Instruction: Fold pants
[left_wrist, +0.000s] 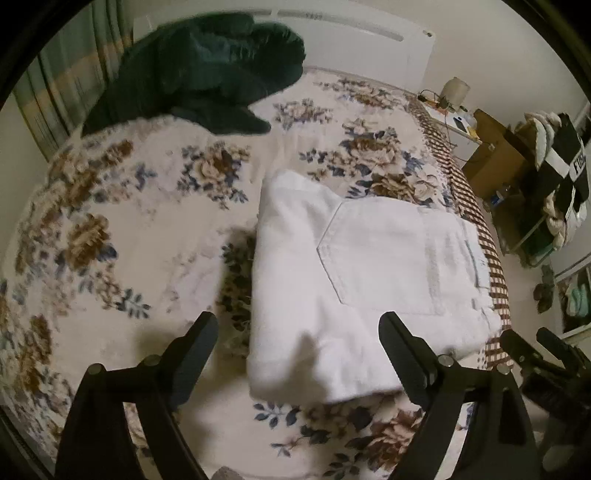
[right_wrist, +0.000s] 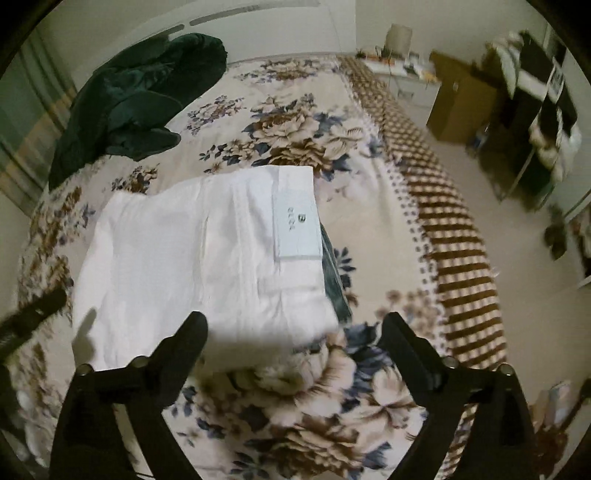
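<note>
Left wrist view: folded white pants (left_wrist: 354, 280) lie on a floral bedspread (left_wrist: 122, 236), both tongs spread wide and holding nothing.

Left gripper (left_wrist: 299, 343) and right gripper (right_wrist: 295, 339) hover above the pants' near edge. The folded bundle's long axis runs from its waistband label (right_wrist: 297, 225) toward the dark green garment (right_wrist: 129, 103) heaped beyond the pants.

Left claw (left_wrist: 297, 328) and right claw (right_wrist: 293, 328) both angle steeply downward, jaws spread wide, empty.
</note>
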